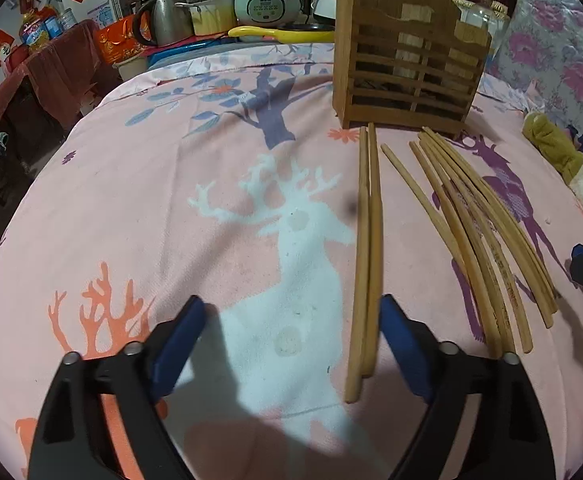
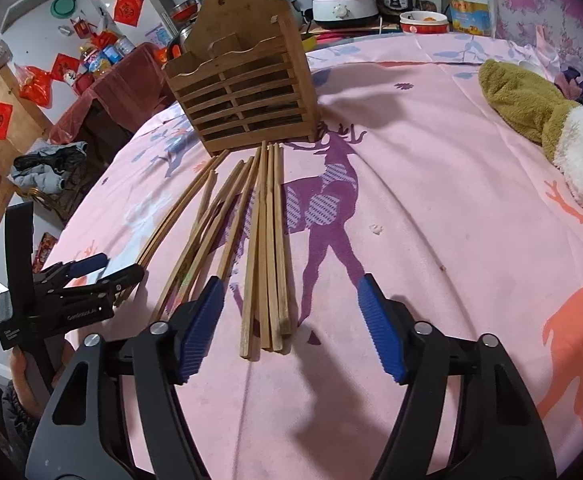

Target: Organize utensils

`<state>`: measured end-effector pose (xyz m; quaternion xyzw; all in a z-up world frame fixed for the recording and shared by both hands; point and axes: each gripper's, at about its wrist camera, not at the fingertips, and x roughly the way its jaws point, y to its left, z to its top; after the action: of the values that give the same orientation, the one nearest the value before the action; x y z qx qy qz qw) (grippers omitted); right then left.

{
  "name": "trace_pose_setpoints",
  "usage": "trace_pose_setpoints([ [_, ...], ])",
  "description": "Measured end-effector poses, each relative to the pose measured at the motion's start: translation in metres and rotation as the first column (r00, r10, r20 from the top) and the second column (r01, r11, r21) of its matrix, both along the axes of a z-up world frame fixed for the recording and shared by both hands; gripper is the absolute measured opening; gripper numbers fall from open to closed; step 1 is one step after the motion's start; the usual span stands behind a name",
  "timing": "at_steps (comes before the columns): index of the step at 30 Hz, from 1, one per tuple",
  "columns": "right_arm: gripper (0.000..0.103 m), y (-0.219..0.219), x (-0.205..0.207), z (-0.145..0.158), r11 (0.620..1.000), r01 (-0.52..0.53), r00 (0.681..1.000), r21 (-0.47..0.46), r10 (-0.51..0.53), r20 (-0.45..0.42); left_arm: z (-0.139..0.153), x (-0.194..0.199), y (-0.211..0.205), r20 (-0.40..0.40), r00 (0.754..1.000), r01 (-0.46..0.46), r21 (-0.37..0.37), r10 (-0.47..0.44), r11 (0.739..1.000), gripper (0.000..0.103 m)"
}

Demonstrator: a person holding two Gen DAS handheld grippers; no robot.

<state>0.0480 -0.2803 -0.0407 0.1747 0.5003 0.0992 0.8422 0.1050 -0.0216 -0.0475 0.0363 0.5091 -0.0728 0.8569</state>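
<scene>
Left wrist view shows a pair of chopsticks [image 1: 367,248] lying lengthwise at centre right of the frame, just inside the right pad of the left gripper [image 1: 293,344], whose fingers are spread wide and grasp nothing. A loose fan of chopsticks [image 1: 487,240] lies further right, and the slatted wooden chopstick holder [image 1: 407,60] stands upright at upper centre. In the right wrist view the right gripper [image 2: 291,324] is likewise released, its blue pads flanking the near ends of the bundle. Closing off-centre could likely pinch only one stick, or roll the pair on the soft pink deer-print cloth [image 1: 171,220]. Bare cloth lies lower left; a plush toy [image 2: 547,128] sits at the right edge.
</scene>
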Motion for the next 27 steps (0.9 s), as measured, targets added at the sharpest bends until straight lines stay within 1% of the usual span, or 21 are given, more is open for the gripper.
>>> trace_pose_setpoints([
  [1, 0.066, -0.001, 0.0, 0.0, 1.0, 0.002, 1.0, 0.006, -0.002, 0.002, 0.001, -0.001, 0.002, 0.002, 1.0, -0.001, -0.005, 0.001, 1.0, 0.078],
  [2, 0.066, -0.002, -0.001, 0.001, 1.0, 0.004, 1.0, 0.012, -0.004, 0.003, 0.002, -0.001, 0.003, 0.002, 1.0, -0.002, -0.012, 0.002, 1.0, 0.077],
  [5, 0.066, -0.008, -0.002, 0.002, 0.999, 0.016, 1.0, 0.036, -0.016, 0.008, 0.007, -0.001, 0.013, 0.003, 1.0, -0.019, -0.067, 0.02, 0.998, 0.077],
  [8, 0.066, -0.01, -0.003, 0.001, 0.999, 0.024, 1.0, 0.039, -0.024, 0.005, 0.011, -0.001, 0.018, 0.005, 0.999, -0.032, -0.105, 0.033, 0.994, 0.077],
  [9, 0.066, -0.01, -0.003, 0.0, 0.999, 0.022, 1.0, 0.039, -0.022, 0.004, 0.009, 0.0, 0.018, 0.0, 0.999, -0.038, -0.098, 0.038, 0.994, 0.077],
  [11, 0.066, -0.008, -0.002, 0.0, 0.999, 0.017, 1.0, 0.033, -0.017, 0.003, 0.004, 0.001, 0.015, -0.011, 0.999, -0.038, -0.062, 0.038, 0.997, 0.077],
  [13, 0.066, -0.007, -0.003, 0.0, 0.999, 0.014, 1.0, 0.029, -0.014, 0.003, 0.006, -0.002, 0.009, 0.005, 1.0, -0.017, -0.039, 0.018, 0.999, 0.077],
  [15, 0.066, -0.007, -0.003, -0.001, 1.0, 0.016, 1.0, 0.027, -0.016, 0.001, 0.003, -0.004, 0.001, 0.004, 1.0, 0.011, -0.019, -0.011, 1.0, 0.077],
  [16, 0.066, -0.008, -0.002, -0.001, 0.999, 0.019, 1.0, 0.027, -0.019, -0.001, 0.0, -0.005, -0.006, 0.018, 1.0, 0.023, 0.033, -0.023, 0.999, 0.078],
  [18, 0.066, -0.01, -0.003, 0.0, 0.999, 0.025, 1.0, 0.033, -0.024, 0.0, 0.002, -0.008, -0.016, 0.047, 0.998, 0.047, 0.081, -0.051, 0.996, 0.077],
  [19, 0.066, -0.01, -0.003, 0.0, 0.999, 0.026, 1.0, 0.036, -0.026, 0.001, 0.002, -0.008, -0.017, 0.049, 0.997, 0.05, 0.084, -0.055, 0.995, 0.076],
  [20, 0.066, -0.011, -0.003, 0.0, 0.999, 0.027, 1.0, 0.038, -0.027, 0.002, 0.002, -0.007, -0.015, 0.042, 0.998, 0.049, 0.073, -0.052, 0.996, 0.076],
  [22, 0.066, -0.011, -0.003, -0.001, 0.999, 0.026, 1.0, 0.043, -0.025, -0.001, 0.004, -0.003, -0.005, 0.013, 0.999, 0.029, 0.001, -0.029, 1.0, 0.076],
  [23, 0.066, -0.011, -0.003, 0.0, 0.999, 0.024, 1.0, 0.046, -0.024, -0.001, 0.007, -0.003, 0.001, 0.016, 1.0, 0.016, -0.037, -0.016, 0.999, 0.076],
  [24, 0.066, -0.011, -0.003, 0.0, 0.999, 0.023, 1.0, 0.047, -0.023, 0.0, 0.01, -0.004, 0.003, 0.024, 1.0, 0.014, -0.053, -0.012, 0.998, 0.076],
  [26, 0.066, -0.01, -0.003, 0.0, 0.999, 0.02, 1.0, 0.045, -0.02, 0.002, 0.014, -0.007, 0.003, 0.044, 0.999, 0.014, -0.053, -0.012, 0.998, 0.076],
  [27, 0.064, -0.01, -0.003, -0.001, 0.999, 0.019, 1.0, 0.042, -0.019, 0.0, 0.013, -0.007, 0.002, 0.044, 0.999, 0.012, -0.042, -0.01, 0.999, 0.076],
])
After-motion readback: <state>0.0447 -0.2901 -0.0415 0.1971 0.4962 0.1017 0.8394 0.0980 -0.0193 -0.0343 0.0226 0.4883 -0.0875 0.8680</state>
